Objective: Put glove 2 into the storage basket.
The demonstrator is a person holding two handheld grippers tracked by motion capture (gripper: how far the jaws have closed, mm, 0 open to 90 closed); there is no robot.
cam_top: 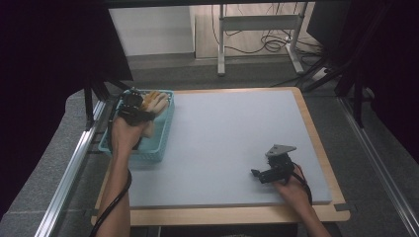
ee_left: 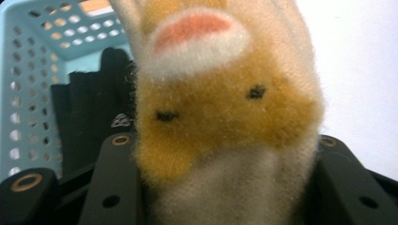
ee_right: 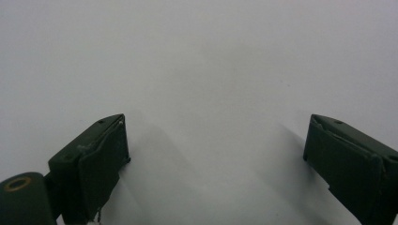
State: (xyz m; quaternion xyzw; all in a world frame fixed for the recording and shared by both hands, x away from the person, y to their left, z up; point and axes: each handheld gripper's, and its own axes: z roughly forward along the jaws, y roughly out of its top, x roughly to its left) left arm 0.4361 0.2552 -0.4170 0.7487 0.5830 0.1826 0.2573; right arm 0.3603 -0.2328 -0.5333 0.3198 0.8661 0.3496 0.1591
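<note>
At the left of the table, a plush toy (ee_left: 220, 112) is gripped between the jaws of the left gripper (cam_top: 132, 107), which is held over the teal basket (cam_top: 165, 140). In the left gripper view the toy is seen pinched at its pale lower part, with its orange face, two stitched eyes and pink patch turned toward the camera. The jaws are clenched on the soft body from both sides, so the fabric is squeezed and the toy is kept from slipping. It is judged that the toy is being lifted out of the basket, or lowered into it; which of the two cannot be told. In the high view the toy is seen at the far end of the basket, above its rim.

Behind the toy, a dark cloth thing (ee_left: 89, 112) lies in the basket; what it is cannot be told. The perforated basket wall stands close on the left of the toy and would have to be cleared by any sideways move.

The grey mat (cam_top: 232, 133) across the middle of the table is left bare, so room is offered for setting things down.

At the right, the right gripper (cam_top: 257, 174) is held low over the mat, near its front edge and well apart from the basket. Its jaws are spread wide with nothing between them.
</note>
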